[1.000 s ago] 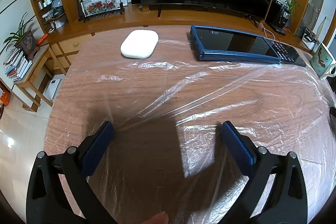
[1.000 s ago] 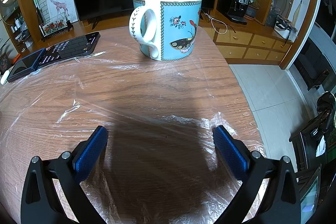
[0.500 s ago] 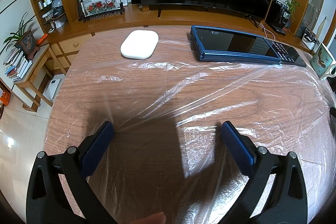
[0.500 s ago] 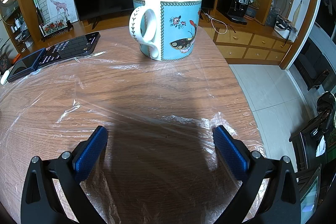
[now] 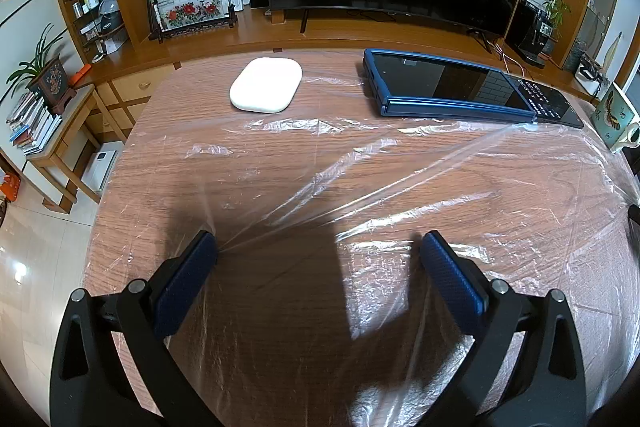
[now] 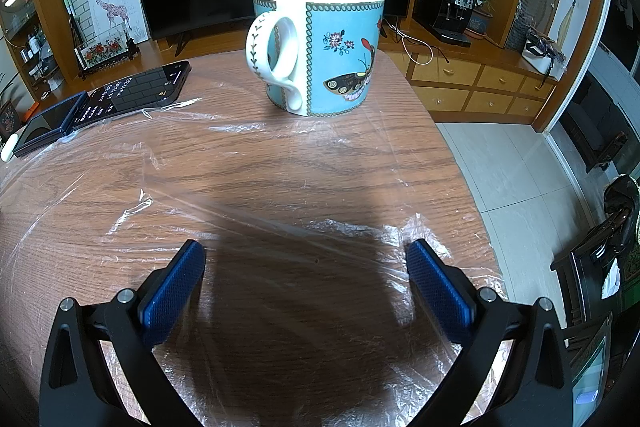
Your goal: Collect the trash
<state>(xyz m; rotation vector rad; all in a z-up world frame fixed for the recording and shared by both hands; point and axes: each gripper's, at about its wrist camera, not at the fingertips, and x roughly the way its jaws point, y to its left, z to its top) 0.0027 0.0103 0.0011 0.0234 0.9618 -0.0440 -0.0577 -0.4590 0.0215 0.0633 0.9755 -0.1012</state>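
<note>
One sheet of clear plastic wrap (image 5: 360, 187) lay spread and wrinkled over the wooden table (image 5: 168, 131); it covered most of the top and reached under both grippers. There were two grippers. The left gripper (image 5: 319, 247) stood with its two blue pads wide apart and nothing between them, low over the wrap, its left pad at a gathered fold of the film. The right gripper (image 6: 305, 255) was also spread wide and held nothing, above the crumpled near edge of the wrap (image 6: 280, 227).

On the table I counted one white case (image 5: 266, 91), one folding phone (image 5: 460, 91) lying opened flat, and one mug (image 6: 320, 47).

The left wrist view showed the white case whole and the mug (image 5: 618, 121) only at its right border. The right wrist view showed the mug fully, blue with a butterfly, handle toward the camera, standing on the wrap's far edge, and the phone (image 6: 104, 99) at the left.
</note>
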